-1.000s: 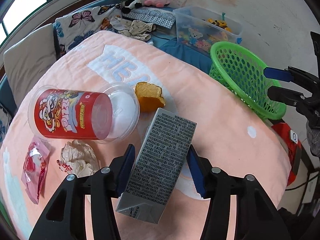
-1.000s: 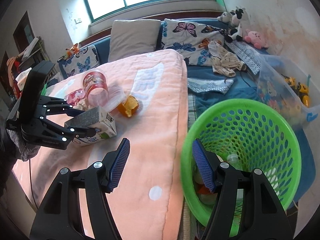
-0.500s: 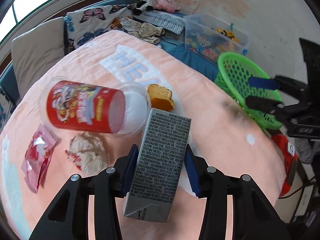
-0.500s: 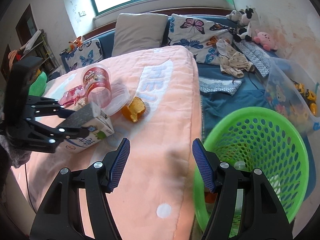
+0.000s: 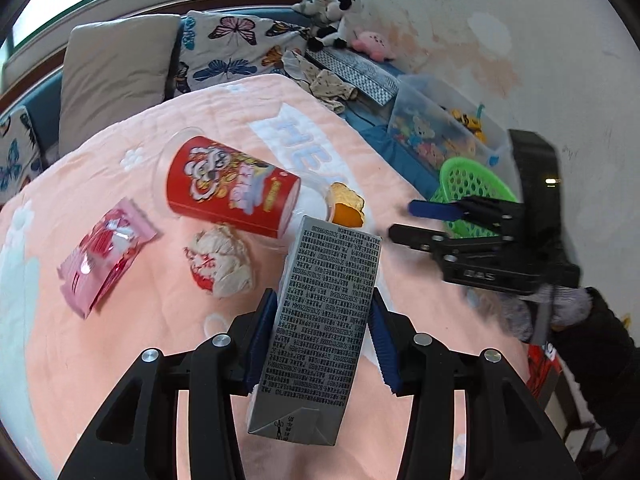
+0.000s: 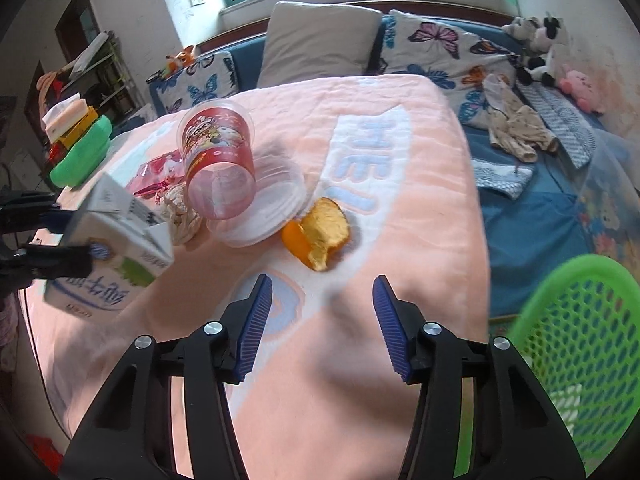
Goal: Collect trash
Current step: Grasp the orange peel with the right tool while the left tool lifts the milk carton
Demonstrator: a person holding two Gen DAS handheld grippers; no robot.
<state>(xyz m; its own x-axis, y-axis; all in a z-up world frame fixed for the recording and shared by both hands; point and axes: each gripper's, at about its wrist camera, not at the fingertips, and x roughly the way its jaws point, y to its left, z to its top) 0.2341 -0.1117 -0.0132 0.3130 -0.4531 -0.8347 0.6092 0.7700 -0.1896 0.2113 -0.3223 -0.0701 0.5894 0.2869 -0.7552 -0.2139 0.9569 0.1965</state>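
Observation:
My left gripper (image 5: 320, 336) is shut on a grey milk carton (image 5: 320, 320) and holds it above the pink blanket (image 5: 160, 360). The carton also shows at the left of the right wrist view (image 6: 112, 256). My right gripper (image 6: 320, 320) is open and empty above the blanket, just short of an orange peel (image 6: 320, 236). It also shows in the left wrist view (image 5: 424, 224). A red plastic cup (image 5: 232, 196) lies on its side on a clear lid. A crumpled paper (image 5: 222, 260) and a pink wrapper (image 5: 104, 256) lie to its left. The green basket (image 6: 576, 344) stands at the right.
Pillows (image 6: 320, 40), loose clothes (image 6: 516, 128) and soft toys (image 5: 340, 20) lie at the back of the bed. A clear bin of toys (image 5: 436, 132) stands by the wall. A green case (image 6: 84, 152) and boxes sit at the far left.
My left gripper closed on the carton and lifted it. My right gripper moved left from the basket, over the blanket towards the orange peel.

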